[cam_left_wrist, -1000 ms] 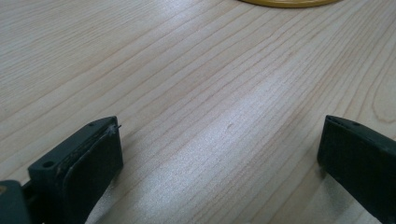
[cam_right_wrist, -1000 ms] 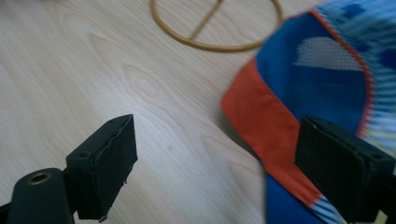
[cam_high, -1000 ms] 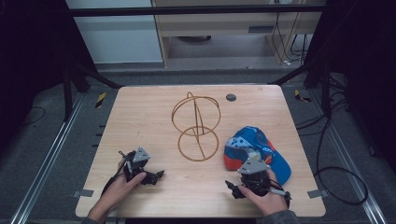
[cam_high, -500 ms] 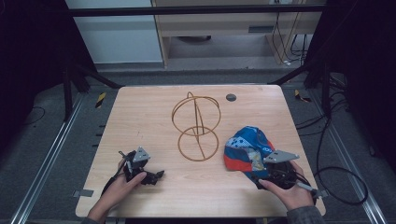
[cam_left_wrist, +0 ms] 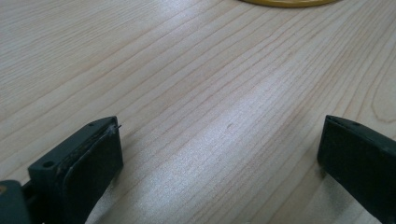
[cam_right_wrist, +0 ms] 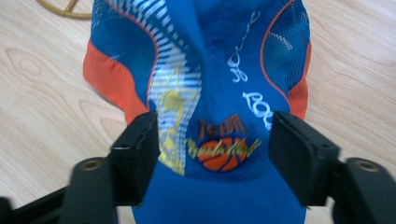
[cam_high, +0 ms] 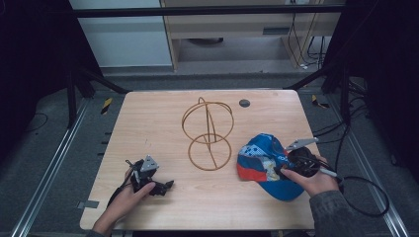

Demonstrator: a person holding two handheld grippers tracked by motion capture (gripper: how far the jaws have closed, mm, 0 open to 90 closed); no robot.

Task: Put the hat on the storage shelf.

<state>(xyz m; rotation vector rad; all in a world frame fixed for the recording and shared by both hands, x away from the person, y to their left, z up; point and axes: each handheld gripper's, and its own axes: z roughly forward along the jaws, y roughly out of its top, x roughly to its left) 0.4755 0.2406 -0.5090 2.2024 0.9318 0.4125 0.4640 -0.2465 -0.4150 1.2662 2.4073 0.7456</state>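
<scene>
One wooden table (cam_high: 163,123), and on it a gold wire stand (cam_high: 207,133) at centre with a blue-and-orange cap (cam_high: 262,165) at four o'clock. Right gripper (cam_right_wrist: 212,156) straddles the cap's front panel, jaws half-wide and just been closing, pads apparently not yet pinching. Grasp begun; lifting and placing remain. Cap's long axis runs ten-to-four, brim toward four. Left gripper (cam_left_wrist: 219,154) idles at eight, jaws wide.

1. A pale wooden desk (cam_high: 148,123) carries everything.
2. A gold wire stand (cam_high: 207,133) of two rings stands near its middle.
3. A blue and orange cap (cam_high: 259,158) lies just right of the stand.
4. A small dark disc (cam_high: 244,103) lies beyond the stand, toward the far edge.
</scene>
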